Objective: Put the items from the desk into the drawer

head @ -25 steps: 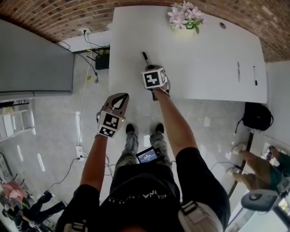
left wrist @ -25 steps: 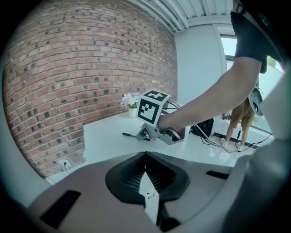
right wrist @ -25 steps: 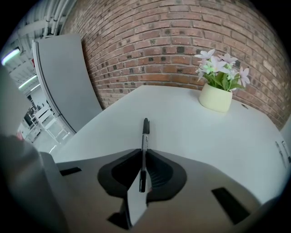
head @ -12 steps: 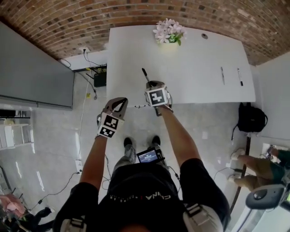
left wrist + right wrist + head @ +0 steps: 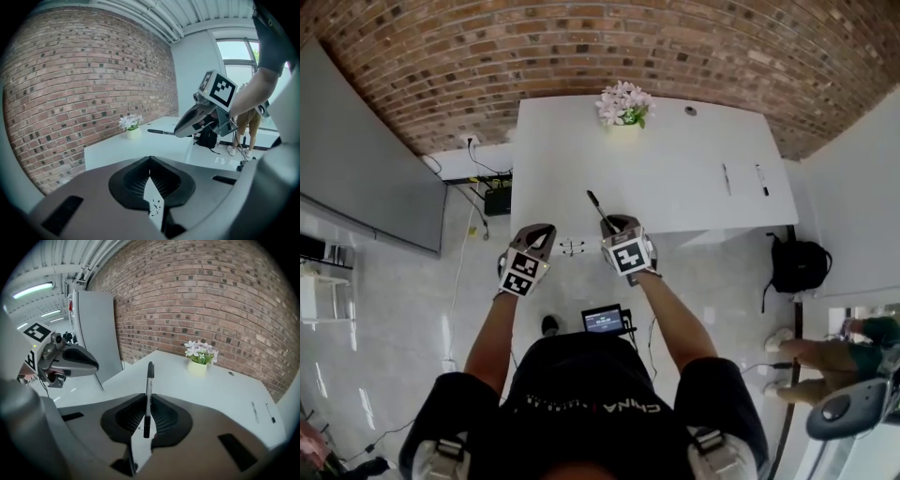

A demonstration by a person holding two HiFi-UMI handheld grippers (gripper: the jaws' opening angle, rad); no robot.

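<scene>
Black pen clamped in right tongs above white table's near edge, long axis along tongs, free end pointing toward brick wall; left tongs closed, empty.

An office-like room: a red brick wall, a plain white desk bearing potted white flowers, and a black backpack nearby.

Smooth matt white desk; rough brick wall; glossy pale floor; glossy black plastic pen.
</scene>
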